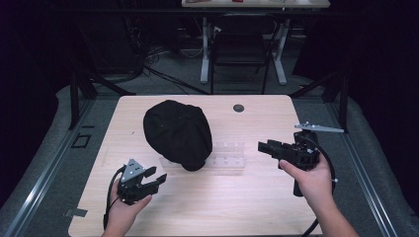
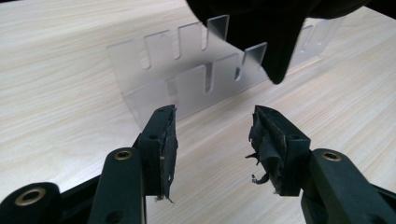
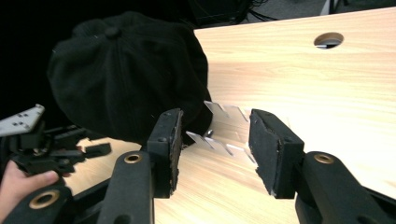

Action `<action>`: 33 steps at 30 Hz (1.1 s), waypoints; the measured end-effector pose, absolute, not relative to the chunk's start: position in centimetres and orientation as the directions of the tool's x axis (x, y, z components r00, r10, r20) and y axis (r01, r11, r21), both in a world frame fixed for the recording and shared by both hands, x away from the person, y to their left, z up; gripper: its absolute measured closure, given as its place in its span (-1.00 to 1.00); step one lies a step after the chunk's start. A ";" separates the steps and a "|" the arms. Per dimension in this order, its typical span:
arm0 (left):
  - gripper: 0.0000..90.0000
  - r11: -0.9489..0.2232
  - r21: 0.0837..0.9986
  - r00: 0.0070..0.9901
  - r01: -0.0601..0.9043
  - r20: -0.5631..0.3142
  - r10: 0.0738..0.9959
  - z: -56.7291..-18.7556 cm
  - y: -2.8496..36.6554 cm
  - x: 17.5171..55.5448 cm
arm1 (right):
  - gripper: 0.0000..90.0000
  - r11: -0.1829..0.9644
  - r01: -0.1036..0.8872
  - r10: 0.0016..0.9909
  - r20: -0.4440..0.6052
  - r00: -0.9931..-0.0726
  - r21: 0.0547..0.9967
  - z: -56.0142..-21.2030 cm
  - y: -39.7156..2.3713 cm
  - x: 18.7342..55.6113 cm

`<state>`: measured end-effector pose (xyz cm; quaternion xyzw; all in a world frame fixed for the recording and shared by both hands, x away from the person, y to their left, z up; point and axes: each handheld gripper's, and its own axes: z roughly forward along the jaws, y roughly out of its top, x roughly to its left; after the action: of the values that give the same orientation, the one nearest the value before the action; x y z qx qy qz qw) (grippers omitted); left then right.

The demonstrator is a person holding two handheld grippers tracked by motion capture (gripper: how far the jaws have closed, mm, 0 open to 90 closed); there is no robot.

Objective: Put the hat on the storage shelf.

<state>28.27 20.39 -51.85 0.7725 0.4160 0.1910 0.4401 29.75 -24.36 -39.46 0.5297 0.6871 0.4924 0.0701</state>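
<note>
On my counter (image 1: 197, 207), the black cap (image 1: 177, 133) drapes the clear rack (image 1: 228, 157), between my left tool (image 1: 148, 181) and right tool (image 1: 264, 146), both open, empty.

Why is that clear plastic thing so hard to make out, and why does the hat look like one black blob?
High view: the room is dim, so the clear rack nearly melts into the pale table and the black hat shows little detail. Left gripper view: the rack is closer and its slots show. Right gripper view: the hat's seams show; the background is black.
</note>
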 end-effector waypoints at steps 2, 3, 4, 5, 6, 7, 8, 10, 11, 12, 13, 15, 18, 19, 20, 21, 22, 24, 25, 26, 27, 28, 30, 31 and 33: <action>0.11 -0.255 0.839 0.574 0.481 -0.081 0.815 -52.1 20.7 28.3 | 0.17 -0.043 0.660 0.803 0.420 -0.424 0.750 -39.8 -24.4 29.6; 0.11 -0.249 0.839 0.569 0.483 -0.085 0.818 -52.2 20.8 28.3 | 0.16 -0.037 0.656 0.807 0.409 -0.426 0.754 -40.1 -24.4 29.5; 0.10 -0.242 0.839 0.561 0.488 -0.089 0.823 -52.5 21.1 28.3 | 0.17 -0.033 0.644 0.818 0.391 -0.422 0.764 -40.7 -24.5 29.2; 0.10 -0.237 0.838 0.558 0.491 -0.093 0.825 -52.7 21.2 28.3 | 0.17 -0.029 0.646 0.819 0.389 -0.422 0.763 -41.0 -24.4 29.0; 0.09 -0.234 0.836 0.554 0.496 -0.096 0.827 -52.9 21.3 28.3 | 0.17 -0.019 0.641 0.824 0.375 -0.425 0.767 -41.4 -24.4 28.8; 0.09 -0.228 0.835 0.548 0.500 -0.102 0.830 -53.0 21.5 28.4 | 0.17 -0.012 0.637 0.826 0.366 -0.428 0.771 -41.8 -24.4 28.6; 0.09 -0.228 0.835 0.548 0.500 -0.102 0.830 -53.0 21.5 28.4 | 0.17 -0.009 0.635 0.831 0.359 -0.425 0.773 -42.2 -24.4 28.4; 0.09 -0.215 0.831 0.539 0.513 -0.117 0.834 -53.4 21.8 28.4 | 0.17 0.001 0.632 0.839 0.343 -0.422 0.775 -43.0 -24.4 27.9; 0.09 -0.215 0.831 0.539 0.513 -0.117 0.834 -53.4 21.8 28.4 | 0.16 0.003 0.628 0.844 0.334 -0.418 0.778 -43.5 -24.4 27.7; 0.09 -0.217 0.831 0.538 0.512 -0.114 0.835 -53.5 21.8 28.4 | 0.16 0.009 0.623 0.851 0.321 -0.415 0.782 -43.9 -24.4 27.5; 0.09 -0.218 0.831 0.537 0.513 -0.112 0.836 -53.5 21.9 28.4 | 0.16 0.019 0.616 0.859 0.303 -0.413 0.787 -44.3 -24.4 27.2; 0.09 -0.219 0.830 0.537 0.513 -0.111 0.836 -53.5 21.9 28.4 | 0.16 0.034 0.605 0.867 0.278 -0.415 0.796 -45.2 -24.4 26.8; 0.09 -0.216 0.832 0.535 0.511 -0.111 0.837 -53.7 21.9 28.4 | 0.15 0.046 0.597 0.873 0.259 -0.414 0.801 -46.0 -24.4 26.5; 0.09 -0.215 0.832 0.535 0.511 -0.111 0.838 -53.7 21.9 28.4 | 0.15 0.048 0.597 0.876 0.254 -0.411 0.801 -46.4 -24.5 26.3; 0.09 -0.213 0.832 0.531 0.513 -0.113 0.840 -53.8 21.9 28.4 | 0.15 0.048 0.599 0.877 0.253 -0.408 0.799 -46.8 -24.5 26.2; 0.08 -0.215 0.830 0.532 0.516 -0.113 0.839 -53.8 22.0 28.5 | 0.14 0.047 0.600 0.880 0.251 -0.403 0.799 -47.1 -24.6 26.1; 0.08 -0.213 0.830 0.531 0.516 -0.115 0.839 -53.9 22.1 28.5 | 0.14 0.052 0.602 0.885 0.242 -0.397 0.797 -47.5 -24.7 25.9; 0.07 -0.208 0.830 0.528 0.517 -0.119 0.841 -54.0 22.2 28.5 | 0.14 0.049 0.607 0.891 0.240 -0.386 0.793 -48.3 -24.9 25.7; 0.07 -0.206 0.830 0.527 0.518 -0.120 0.841 -54.0 22.2 28.5 | 0.14 0.049 0.612 0.891 0.242 -0.383 0.789 -48.6 -25.0 25.7; 0.06 -0.208 0.829 0.527 0.519 -0.119 0.842 -54.0 22.3 28.5 | 0.14 0.035 0.613 0.893 0.251 -0.374 0.789 -49.0 -25.1 25.6; 0.06 -0.208 0.830 0.527 0.518 -0.118 0.842 -54.1 22.3 28.6 | 0.14 0.028 0.614 0.893 0.256 -0.370 0.788 -49.3 -25.2 25.5; 0.06 -0.206 0.830 0.525 0.519 -0.119 0.843 -54.2 22.3 28.6 | 0.14 0.021 0.614 0.892 0.263 -0.368 0.789 -49.6 -25.3 25.4; 0.06 -0.208 0.829 0.523 0.520 -0.117 0.844 -54.2 22.3 28.6 | 0.14 0.014 0.604 0.900 0.253 -0.356 0.797 -50.3 -25.5 25.1; 0.06 -0.209 0.829 0.524 0.519 -0.115 0.844 -54.2 22.4 28.6 | 0.14 0.014 0.604 0.900 0.253 -0.356 0.797 -50.3 -25.5 25.1; 0.06 -0.210 0.830 0.524 0.517 -0.113 0.844 -54.3 22.3 28.5 | 0.14 0.004 0.596 0.902 0.255 -0.349 0.803 -50.8 -25.6 25.0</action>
<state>28.53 22.35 -54.28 0.7551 0.4506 0.1867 0.4380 24.97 -25.61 -50.77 0.5445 0.6878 0.4490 0.1699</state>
